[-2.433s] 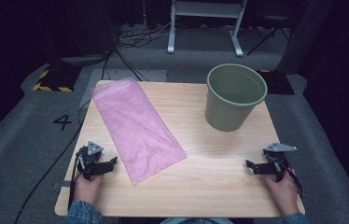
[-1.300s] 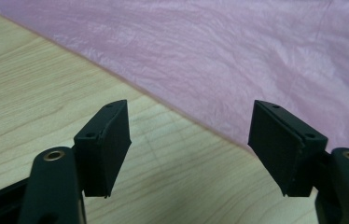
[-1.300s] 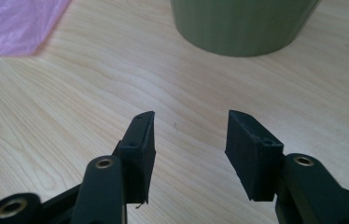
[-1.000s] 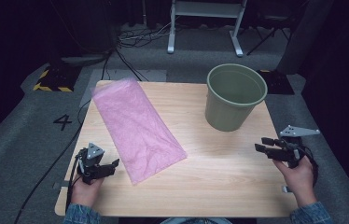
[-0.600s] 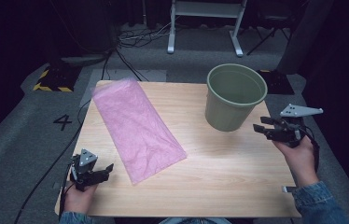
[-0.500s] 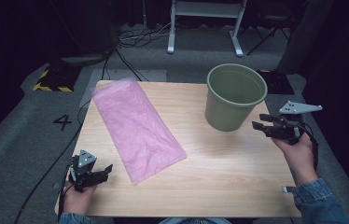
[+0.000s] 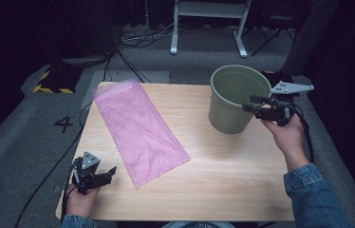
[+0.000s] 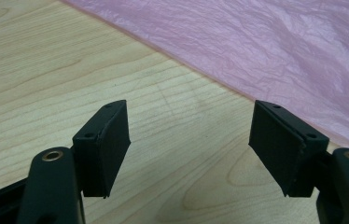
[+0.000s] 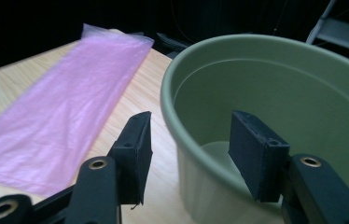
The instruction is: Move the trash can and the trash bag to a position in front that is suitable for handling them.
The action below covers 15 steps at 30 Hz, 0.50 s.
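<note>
A long pink plastic bag [image 7: 137,126] lies flat and slantwise across the left half of the wooden table [image 7: 223,175]. A green bucket [image 7: 235,99] stands upright and empty at the back right. My right gripper [image 7: 253,106] is open at the bucket's near-right rim. In the right gripper view, the right gripper [image 9: 189,149] has one jaw outside the bucket [image 9: 275,84] wall and one inside, with gaps on both sides. My left gripper [image 7: 108,175] rests low at the front left, open. It [image 8: 191,144] points at bare wood just short of the bag [image 8: 266,42] edge.
The table's front edge lies close behind my left hand. Grey carpet surrounds the table, with a painted "4" [image 7: 64,124] and a yellow-and-black striped block [image 7: 52,81] at the left. White stand legs [image 7: 209,28] and cables lie beyond the far edge.
My right gripper rose from the front right of the table and moved back to the bucket's rim. My left gripper slid a little toward the front-left corner.
</note>
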Each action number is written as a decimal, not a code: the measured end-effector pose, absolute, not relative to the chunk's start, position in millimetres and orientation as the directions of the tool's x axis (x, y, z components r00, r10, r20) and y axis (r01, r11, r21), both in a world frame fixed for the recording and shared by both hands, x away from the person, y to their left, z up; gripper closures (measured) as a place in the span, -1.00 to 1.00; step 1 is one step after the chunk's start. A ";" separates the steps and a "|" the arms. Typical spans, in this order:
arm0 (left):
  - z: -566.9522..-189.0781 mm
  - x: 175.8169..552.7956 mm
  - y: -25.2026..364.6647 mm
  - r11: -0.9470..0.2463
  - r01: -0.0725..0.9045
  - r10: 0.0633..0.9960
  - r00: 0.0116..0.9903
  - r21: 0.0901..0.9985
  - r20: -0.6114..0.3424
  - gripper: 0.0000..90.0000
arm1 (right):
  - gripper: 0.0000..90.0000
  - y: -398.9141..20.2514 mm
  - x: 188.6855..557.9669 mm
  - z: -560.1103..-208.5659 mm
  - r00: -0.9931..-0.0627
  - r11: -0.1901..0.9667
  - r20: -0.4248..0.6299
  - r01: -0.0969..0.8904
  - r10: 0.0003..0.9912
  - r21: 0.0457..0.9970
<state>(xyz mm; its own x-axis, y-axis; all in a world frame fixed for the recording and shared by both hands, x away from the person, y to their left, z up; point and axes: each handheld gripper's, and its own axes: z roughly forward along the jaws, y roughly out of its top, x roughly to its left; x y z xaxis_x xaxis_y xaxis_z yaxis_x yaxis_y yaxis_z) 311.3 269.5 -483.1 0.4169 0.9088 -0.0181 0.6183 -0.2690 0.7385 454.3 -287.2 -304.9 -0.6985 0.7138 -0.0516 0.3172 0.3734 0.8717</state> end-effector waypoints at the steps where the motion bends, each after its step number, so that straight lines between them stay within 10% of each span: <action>1: -483.1 311.3 269.5 -0.269 0.618 0.909 0.417 0.738 -0.018 -0.36 | 0.09 -287.2 454.3 -304.9 -0.698 0.373 -0.052 0.317 0.714 0.872; 15: -484.6 310.8 269.5 -0.279 0.620 0.906 0.423 0.733 -0.013 -0.36 | 0.32 -243.1 488.0 -330.8 -0.742 0.474 -0.083 0.333 0.665 0.815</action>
